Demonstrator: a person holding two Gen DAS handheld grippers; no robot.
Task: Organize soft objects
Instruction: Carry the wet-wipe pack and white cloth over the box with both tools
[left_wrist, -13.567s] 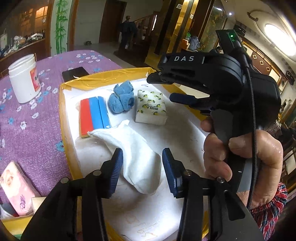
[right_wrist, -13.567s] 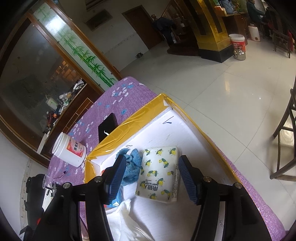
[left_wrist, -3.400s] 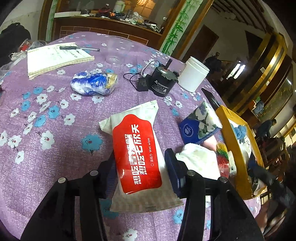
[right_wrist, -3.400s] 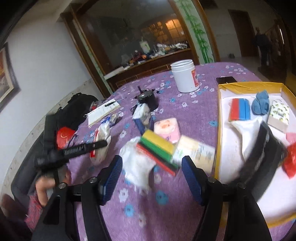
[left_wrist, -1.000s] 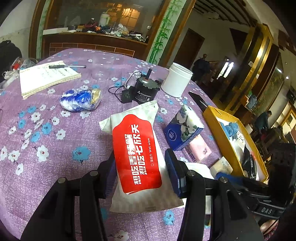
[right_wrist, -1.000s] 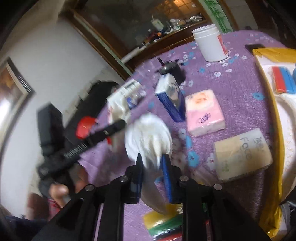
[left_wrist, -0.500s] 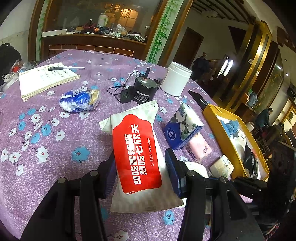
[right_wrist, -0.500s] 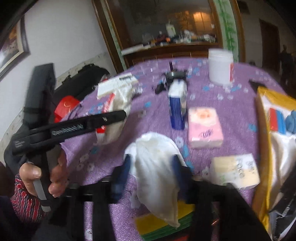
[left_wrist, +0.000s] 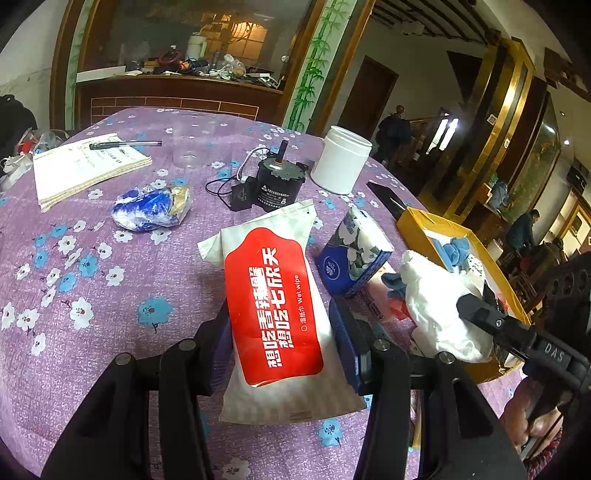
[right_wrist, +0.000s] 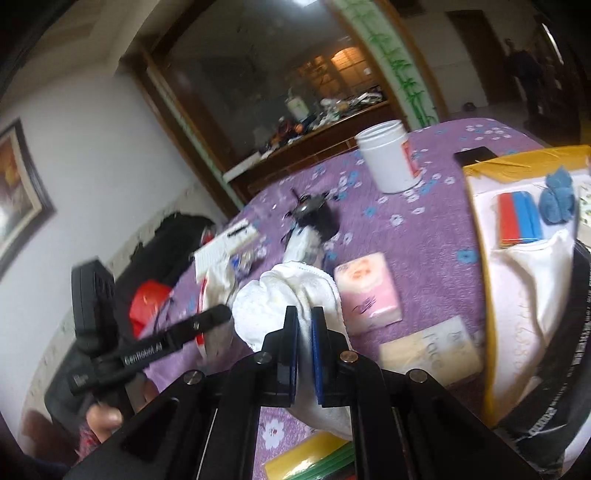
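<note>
From the left wrist, the left hand-held gripper (left_wrist: 280, 341) clamps a red-and-white pack of wet wipes (left_wrist: 275, 306) above the purple flowered surface (left_wrist: 85, 295), near a blue tissue pack (left_wrist: 352, 258). From the right wrist, the right hand-held gripper (right_wrist: 304, 354) pinches a white cloth (right_wrist: 291, 302) lifted above the surface, beside a pink tissue pack (right_wrist: 369, 291) and left of the yellow-rimmed tray (right_wrist: 476, 236).

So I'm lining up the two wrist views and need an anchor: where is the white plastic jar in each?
Left wrist view: the white plastic jar stands upper centre-right, just right of the black motor.
Right wrist view: the jar is upper right of centre, its red label showing.
Shared landmark: the yellow-rimmed tray, right of the jar in both.
</note>
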